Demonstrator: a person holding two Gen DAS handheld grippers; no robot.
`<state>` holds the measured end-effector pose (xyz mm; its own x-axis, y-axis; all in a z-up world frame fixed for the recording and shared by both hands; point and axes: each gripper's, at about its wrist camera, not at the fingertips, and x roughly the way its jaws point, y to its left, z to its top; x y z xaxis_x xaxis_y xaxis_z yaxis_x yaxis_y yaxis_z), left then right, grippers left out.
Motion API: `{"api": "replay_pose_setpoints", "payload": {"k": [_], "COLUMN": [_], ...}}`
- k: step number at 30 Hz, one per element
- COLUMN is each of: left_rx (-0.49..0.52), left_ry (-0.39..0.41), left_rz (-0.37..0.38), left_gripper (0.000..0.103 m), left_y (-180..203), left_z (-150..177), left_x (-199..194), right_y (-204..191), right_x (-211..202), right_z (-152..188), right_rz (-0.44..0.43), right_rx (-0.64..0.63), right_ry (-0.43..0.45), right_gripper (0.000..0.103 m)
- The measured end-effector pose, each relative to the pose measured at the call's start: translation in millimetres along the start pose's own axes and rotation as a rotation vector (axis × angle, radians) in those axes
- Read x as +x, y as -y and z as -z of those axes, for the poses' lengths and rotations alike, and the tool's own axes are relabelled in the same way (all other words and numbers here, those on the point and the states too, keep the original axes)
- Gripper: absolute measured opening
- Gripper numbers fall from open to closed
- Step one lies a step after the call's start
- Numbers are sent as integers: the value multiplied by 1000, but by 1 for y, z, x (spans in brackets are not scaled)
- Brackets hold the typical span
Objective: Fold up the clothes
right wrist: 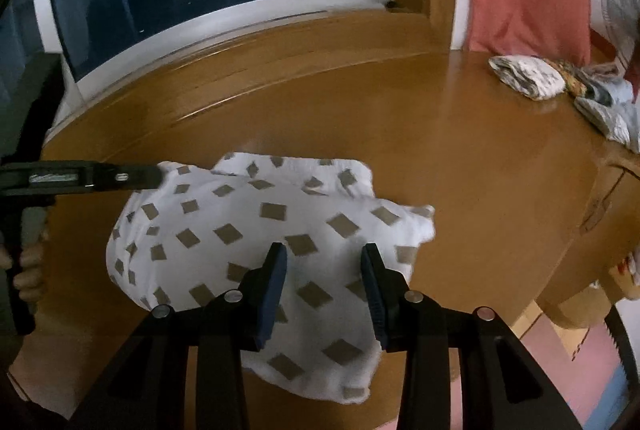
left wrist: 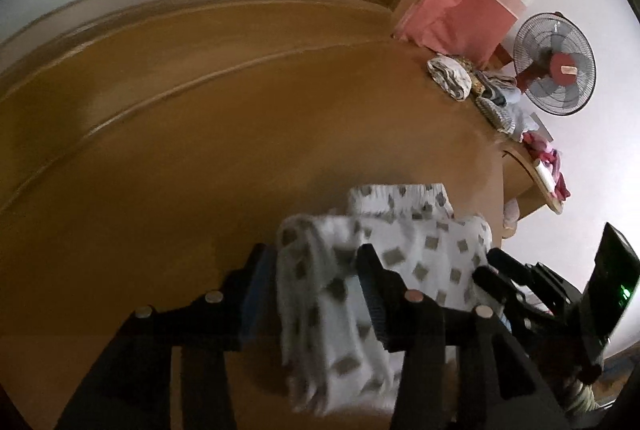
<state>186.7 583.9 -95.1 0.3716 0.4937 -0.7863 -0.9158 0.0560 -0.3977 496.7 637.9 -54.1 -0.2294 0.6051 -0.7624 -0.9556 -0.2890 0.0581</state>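
White shorts bunched on table. My left gripper straddles a fold, right gripper gapes, ungripped; stack at 2 o'clock. Loose pinch could drop fold.

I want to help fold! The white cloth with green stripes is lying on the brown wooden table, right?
Not stripes: the white cloth has grey-brown diamond patches, as the right wrist view shows. It does lie on the brown wooden table.

White garment scattered with grey-brown diamonds; glossy amber-brown counter; salmon-pink curtain, upper right; black tongs with dark blue pads.
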Motion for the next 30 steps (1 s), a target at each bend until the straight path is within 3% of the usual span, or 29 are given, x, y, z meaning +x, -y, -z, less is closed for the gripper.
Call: {"api": "replay_pose_setpoints", "payload": {"k": [2,3,5,8,10,13,15,20,24,30], "left_rx": [14,30,35,5,-34,-55,0,94,120,160], "left_ry": [-11,-20,-17,7,17,1,-23,-76,-106,-48], "left_rz": [-12,-28,-50,-142,-157,-32,-2,58,35,-10], "left_gripper": [14,8,8,6,3,7,11,12,17,18], "left_y": [2,2,-1,-16,-31,-37,-27,9,19,26], "left_z": [-2,-1,-1,3,7,17,30,70,82,81], "left_x": [8,10,7,-8,-22,-40,-48,-53,-35,-21], "right_y": [0,1,6,12,11,7,10,-4,-21,-19], "right_x": [11,15,18,21,21,17,12,-17,-10,12], "right_z": [1,1,2,1,2,2,0,-2,5,8], "right_rz": [11,14,6,0,3,7,0,-23,-44,-23], "right_rx": [-13,-14,13,41,37,32,60,17,-34,-22], "right_ry": [-26,-35,-41,-51,-46,-34,-22,41,0,-41], "right_gripper": [37,38,44,46,46,46,46,46,46,46]}}
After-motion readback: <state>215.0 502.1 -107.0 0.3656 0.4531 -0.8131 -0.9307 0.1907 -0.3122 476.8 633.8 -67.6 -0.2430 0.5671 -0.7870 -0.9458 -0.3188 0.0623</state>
